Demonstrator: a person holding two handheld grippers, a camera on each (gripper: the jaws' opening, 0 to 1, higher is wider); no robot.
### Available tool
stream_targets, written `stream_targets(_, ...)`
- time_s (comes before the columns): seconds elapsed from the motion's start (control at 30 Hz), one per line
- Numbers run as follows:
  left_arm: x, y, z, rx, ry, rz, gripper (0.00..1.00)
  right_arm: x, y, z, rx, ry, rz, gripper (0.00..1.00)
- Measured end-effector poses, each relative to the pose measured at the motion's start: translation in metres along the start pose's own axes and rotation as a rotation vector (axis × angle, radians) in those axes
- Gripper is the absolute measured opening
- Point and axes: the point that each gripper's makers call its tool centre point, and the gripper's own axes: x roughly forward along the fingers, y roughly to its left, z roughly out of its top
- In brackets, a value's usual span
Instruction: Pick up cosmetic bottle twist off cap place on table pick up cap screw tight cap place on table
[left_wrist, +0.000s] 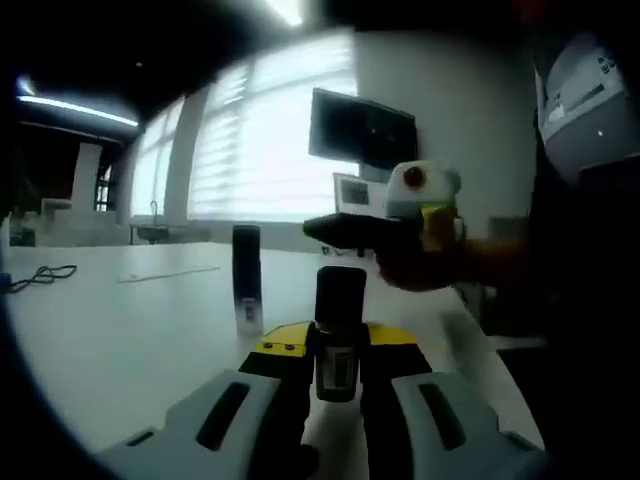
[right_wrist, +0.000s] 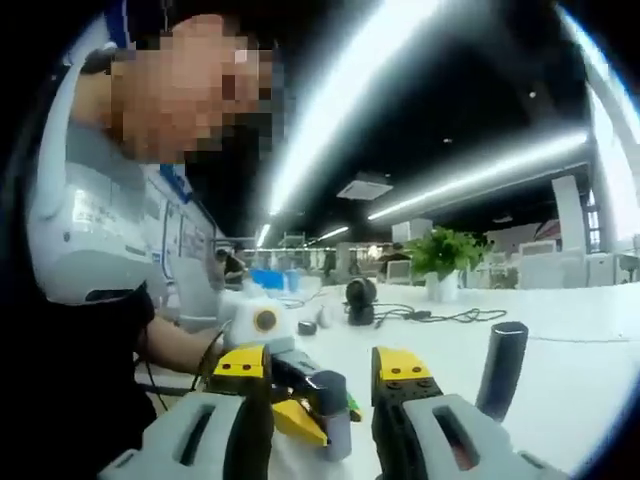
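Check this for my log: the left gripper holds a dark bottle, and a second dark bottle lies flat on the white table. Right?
Not quite. The second dark bottle stands upright on the white table, not flat, as the left gripper view shows. The left gripper does hold a dark bottle.

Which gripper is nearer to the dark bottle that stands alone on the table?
Probably left. The left gripper grips another bottle just beside the standing bottle; the right gripper hovers behind it, seemingly farther.
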Motion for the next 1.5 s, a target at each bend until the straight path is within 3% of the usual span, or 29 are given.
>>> stream_targets(0.13,0.000,0.002,-0.001,0.017,0.003,0.019,0.08,-0.003,-0.001,0.004,-0.051,0.003,-0.107,0.34)
stream_targets(0.23,0.001,0.005,-0.001,0.027,0.007,0.033,0.08,-0.005,-0.003,0.016,0.002,-0.064,-0.220,0.33)
stream_targets(0.3,0.001,0.006,-0.001,0.031,0.006,0.041,0.08,-0.004,0.000,0.012,-0.007,-0.045,-0.255,0.32)
stream_targets(0.43,-0.001,0.023,0.001,0.026,0.000,0.152,0.08,-0.004,-0.005,0.007,-0.001,-0.031,-0.362,0.32)
stream_targets(0.53,-0.003,0.030,0.003,0.036,-0.005,0.196,0.08,-0.008,-0.017,0.003,0.004,-0.020,-0.459,0.31)
stream_targets(0.7,-0.004,0.031,0.004,0.053,-0.007,0.223,0.08,0.009,-0.008,-0.013,0.004,0.008,-0.490,0.29)
stream_targets(0.83,-0.003,0.033,0.002,0.073,0.005,0.237,0.08,0.019,-0.009,-0.018,-0.024,0.025,-0.558,0.29)
stream_targets(0.97,-0.007,0.043,0.003,0.057,-0.002,0.272,0.08,0.020,-0.018,-0.023,-0.109,0.057,-0.656,0.27)
stream_targets(1.07,-0.008,0.047,0.003,0.049,-0.007,0.283,0.08,0.028,-0.016,-0.022,-0.095,0.045,-0.659,0.25)
stream_targets(1.2,-0.007,0.043,0.002,0.055,-0.003,0.270,0.08,0.035,-0.016,-0.022,-0.149,0.058,-0.665,0.23)
stream_targets(1.5,-0.006,0.042,0.000,0.060,0.005,0.266,0.08,0.031,-0.023,-0.027,-0.145,0.077,-0.681,0.18)
